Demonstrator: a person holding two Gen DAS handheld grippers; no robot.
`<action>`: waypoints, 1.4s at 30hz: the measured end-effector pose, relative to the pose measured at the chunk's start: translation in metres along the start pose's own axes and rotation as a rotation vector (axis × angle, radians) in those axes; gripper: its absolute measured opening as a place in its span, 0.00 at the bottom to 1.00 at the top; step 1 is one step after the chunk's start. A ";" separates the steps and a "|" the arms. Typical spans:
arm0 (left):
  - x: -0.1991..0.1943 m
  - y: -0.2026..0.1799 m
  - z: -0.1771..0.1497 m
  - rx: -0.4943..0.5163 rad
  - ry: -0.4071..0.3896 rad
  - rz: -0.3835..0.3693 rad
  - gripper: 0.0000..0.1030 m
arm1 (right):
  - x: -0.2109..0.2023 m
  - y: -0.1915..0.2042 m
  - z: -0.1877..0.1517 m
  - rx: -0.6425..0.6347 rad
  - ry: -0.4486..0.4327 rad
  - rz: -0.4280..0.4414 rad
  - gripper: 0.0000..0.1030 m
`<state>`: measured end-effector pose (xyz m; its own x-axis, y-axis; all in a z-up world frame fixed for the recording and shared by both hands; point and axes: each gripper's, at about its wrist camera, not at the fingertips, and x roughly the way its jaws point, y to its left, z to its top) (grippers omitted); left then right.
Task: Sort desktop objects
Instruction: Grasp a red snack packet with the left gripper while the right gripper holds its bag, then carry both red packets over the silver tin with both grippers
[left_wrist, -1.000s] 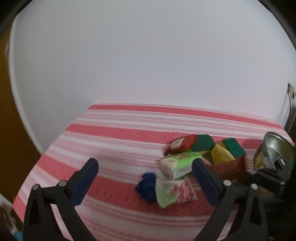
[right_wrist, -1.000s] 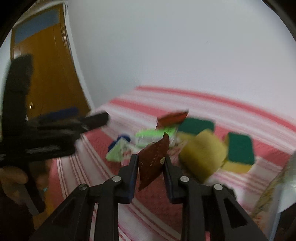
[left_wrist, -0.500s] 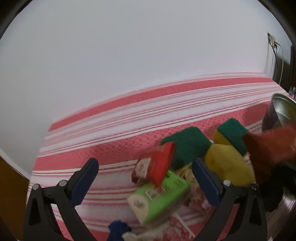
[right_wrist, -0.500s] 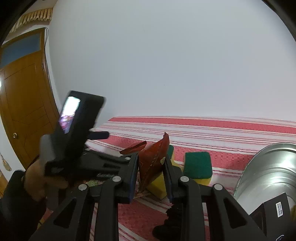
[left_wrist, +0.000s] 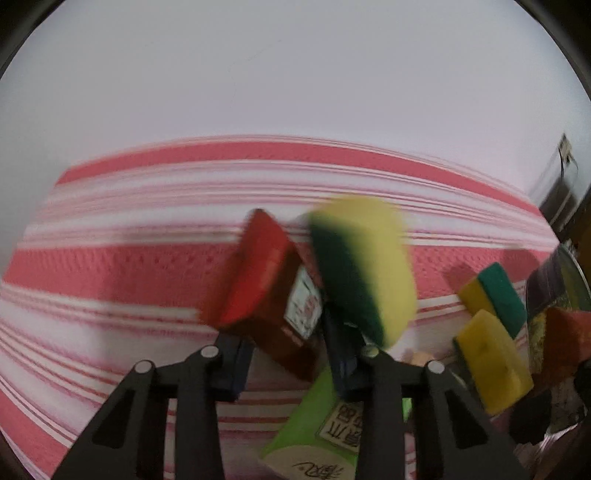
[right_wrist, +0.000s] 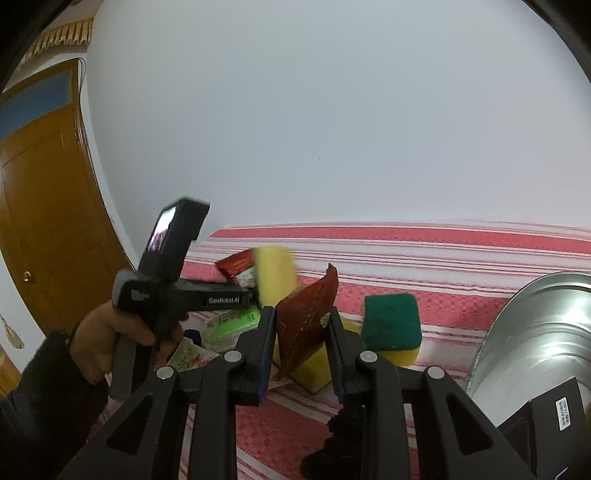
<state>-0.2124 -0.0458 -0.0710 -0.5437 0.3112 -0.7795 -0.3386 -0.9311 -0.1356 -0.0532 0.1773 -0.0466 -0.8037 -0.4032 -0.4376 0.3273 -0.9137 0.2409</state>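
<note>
Red packet clamped in left gripper, lifted off striped cloth, blurry yellow-green sponge riding against right finger. Right gripper pinching brown foil pouch, held up next to steel tin. Two more sponges plus green tissue pack sit on cloth underneath.

Ahead of me a plain white wall rises behind the red and white striped tablecloth. At my far left stands a brown wooden door with a round knob.
</note>
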 end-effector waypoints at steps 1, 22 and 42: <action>-0.002 0.003 -0.002 -0.022 -0.011 -0.009 0.29 | -0.010 -0.004 -0.004 -0.001 -0.001 0.001 0.28; -0.009 0.014 0.001 -0.063 -0.073 0.061 0.27 | -0.001 0.004 -0.009 -0.012 0.029 -0.019 0.28; -0.129 -0.061 -0.073 -0.103 -0.413 0.099 0.27 | -0.025 0.002 -0.006 0.039 -0.070 0.028 0.28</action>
<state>-0.0658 -0.0430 -0.0069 -0.8381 0.2502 -0.4848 -0.2024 -0.9678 -0.1496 -0.0297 0.1853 -0.0405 -0.8279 -0.4229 -0.3685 0.3317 -0.8989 0.2863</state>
